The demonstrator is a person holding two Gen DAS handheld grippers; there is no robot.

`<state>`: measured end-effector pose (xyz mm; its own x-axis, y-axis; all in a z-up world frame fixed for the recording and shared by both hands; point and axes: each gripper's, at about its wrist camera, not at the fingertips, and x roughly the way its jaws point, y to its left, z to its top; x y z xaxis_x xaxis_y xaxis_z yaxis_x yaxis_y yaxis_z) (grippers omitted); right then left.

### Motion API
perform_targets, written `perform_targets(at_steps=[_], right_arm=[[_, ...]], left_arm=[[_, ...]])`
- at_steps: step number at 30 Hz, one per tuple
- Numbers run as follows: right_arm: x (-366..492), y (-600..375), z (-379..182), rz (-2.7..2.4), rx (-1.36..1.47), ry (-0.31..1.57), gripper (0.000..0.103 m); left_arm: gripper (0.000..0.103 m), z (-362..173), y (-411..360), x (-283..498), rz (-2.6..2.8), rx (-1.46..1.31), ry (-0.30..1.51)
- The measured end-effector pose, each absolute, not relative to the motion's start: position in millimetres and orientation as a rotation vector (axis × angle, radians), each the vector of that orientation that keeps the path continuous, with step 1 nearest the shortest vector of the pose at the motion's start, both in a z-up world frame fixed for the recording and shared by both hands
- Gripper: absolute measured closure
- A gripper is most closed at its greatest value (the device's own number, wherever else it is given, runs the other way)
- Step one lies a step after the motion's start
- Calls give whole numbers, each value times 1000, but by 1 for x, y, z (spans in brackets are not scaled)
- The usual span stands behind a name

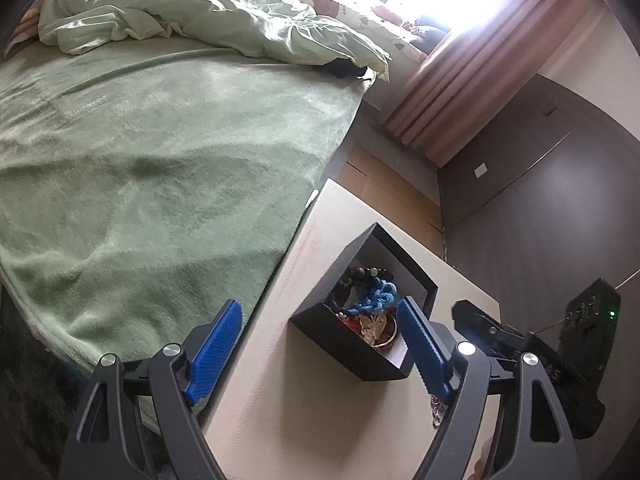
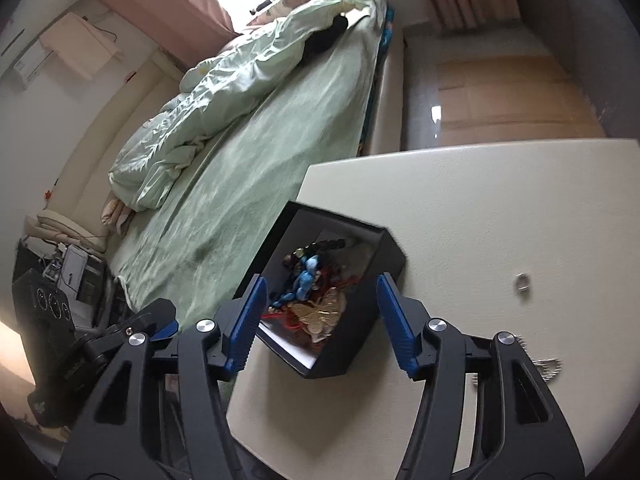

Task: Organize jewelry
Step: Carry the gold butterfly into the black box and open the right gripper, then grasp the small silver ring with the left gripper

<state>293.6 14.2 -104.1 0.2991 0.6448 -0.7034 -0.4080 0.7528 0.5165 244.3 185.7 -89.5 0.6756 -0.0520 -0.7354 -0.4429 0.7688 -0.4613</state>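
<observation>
Both of your grippers hang above the bench (image 2: 500, 200) with their jaws wide apart and nothing between them. The left gripper (image 1: 320, 344) and the right gripper (image 2: 320, 320) both look down at the black box (image 1: 344, 344), which stands on the bench close to the edge beside the bed (image 1: 140, 168).

The box is open on top and already holds a tangled heap: a blue cord (image 1: 374, 298), a string of dark beads (image 2: 326, 245), some red thread (image 2: 288, 320) and a gold butterfly piece (image 2: 320, 312). These things are light and limp, I think. The cord and beads will hang down and may catch on each other when you lift one, so take hold at a thick bunch and pull slowly. The butterfly piece looks thin and probably bends easily, so close on its edge with little force.

Outside the box, a small ring (image 2: 522, 282) lies alone on the bench, well apart from the box on the right side. It is hard, smooth and likely slippery; pinch it across the band. A silver chain (image 2: 550, 368) lies near the right gripper, partly hidden behind its frame. It is blurred, so I cannot tell its shape well.
</observation>
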Motion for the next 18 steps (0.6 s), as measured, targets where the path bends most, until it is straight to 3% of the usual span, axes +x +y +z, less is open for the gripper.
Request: perform_targets(at_steps=[18], right_arm=[[297, -82, -105, 572, 314, 1054, 45]], left_arm=[[26, -85, 109, 275, 99, -588, 839]])
